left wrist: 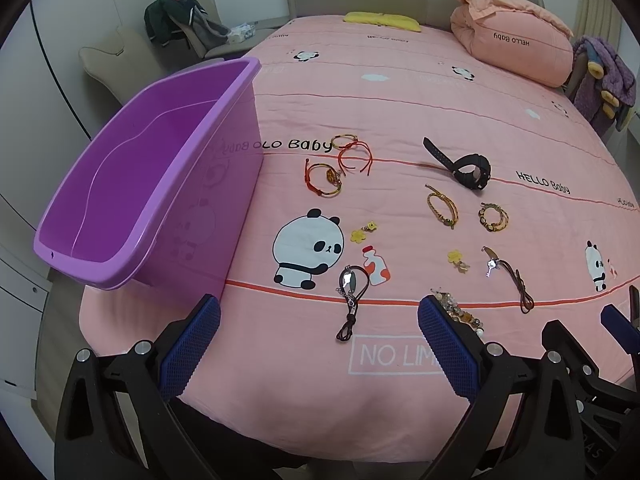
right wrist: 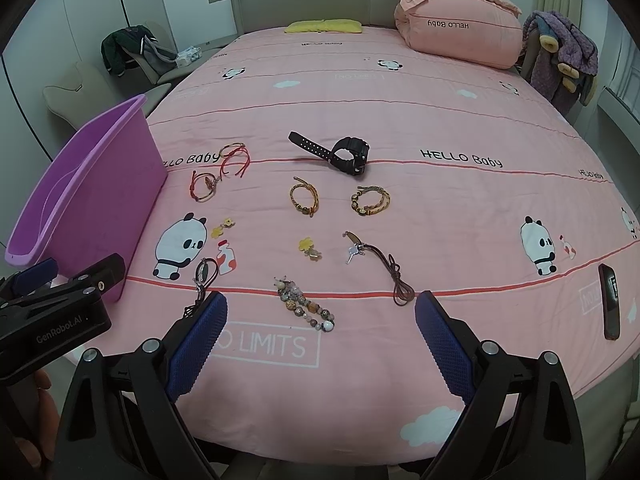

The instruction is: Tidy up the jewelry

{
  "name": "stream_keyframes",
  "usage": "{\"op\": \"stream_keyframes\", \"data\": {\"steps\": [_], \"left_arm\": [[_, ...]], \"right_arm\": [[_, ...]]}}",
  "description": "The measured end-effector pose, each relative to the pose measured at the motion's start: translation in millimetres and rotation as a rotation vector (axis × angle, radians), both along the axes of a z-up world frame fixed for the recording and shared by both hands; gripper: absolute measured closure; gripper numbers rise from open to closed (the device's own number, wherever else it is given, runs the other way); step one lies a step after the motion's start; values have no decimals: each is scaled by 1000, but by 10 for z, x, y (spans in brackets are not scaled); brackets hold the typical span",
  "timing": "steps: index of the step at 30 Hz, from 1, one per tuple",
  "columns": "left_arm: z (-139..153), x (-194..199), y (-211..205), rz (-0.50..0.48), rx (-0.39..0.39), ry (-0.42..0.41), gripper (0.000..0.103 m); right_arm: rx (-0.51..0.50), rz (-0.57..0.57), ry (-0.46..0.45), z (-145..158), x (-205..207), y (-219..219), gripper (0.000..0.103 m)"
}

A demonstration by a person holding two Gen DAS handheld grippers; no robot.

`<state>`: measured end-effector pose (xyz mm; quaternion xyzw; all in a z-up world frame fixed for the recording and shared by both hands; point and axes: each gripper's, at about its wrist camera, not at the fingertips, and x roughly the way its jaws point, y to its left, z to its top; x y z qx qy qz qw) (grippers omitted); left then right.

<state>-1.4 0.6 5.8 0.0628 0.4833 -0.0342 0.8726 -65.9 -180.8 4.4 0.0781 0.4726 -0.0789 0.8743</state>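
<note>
Several pieces of jewelry lie spread on the pink bed cover point(right wrist: 440, 128): a black watch point(right wrist: 348, 155), red cord bracelets point(right wrist: 234, 162), two woven yellow bracelets point(right wrist: 305, 199), yellow flower earrings point(right wrist: 309, 246), a brown cord necklace with a silver pendant point(right wrist: 384, 264), a beaded bracelet point(right wrist: 306, 306) and a dark cord pendant point(left wrist: 350, 284). An empty purple bin point(left wrist: 148, 172) stands at the left. My left gripper point(left wrist: 320, 320) is open and empty above the near edge. My right gripper point(right wrist: 320, 312) is open and empty, with the beaded bracelet between its fingers' line of view.
A black phone point(right wrist: 610, 306) lies at the bed's right edge. A folded pink quilt point(right wrist: 456, 32) and a yellow pillow point(right wrist: 324, 26) sit by the headboard. Chairs with clothes point(right wrist: 132, 54) stand beyond the bed's left side.
</note>
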Motion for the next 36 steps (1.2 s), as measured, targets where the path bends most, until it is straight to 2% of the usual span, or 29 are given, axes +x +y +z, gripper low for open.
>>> {"op": "stream_keyframes", "data": {"steps": [36], "left_arm": [[-31,-30,-6,-3,-3,1,6]], "right_arm": [[12,-1,0,-13,-7,-21,12]]}}
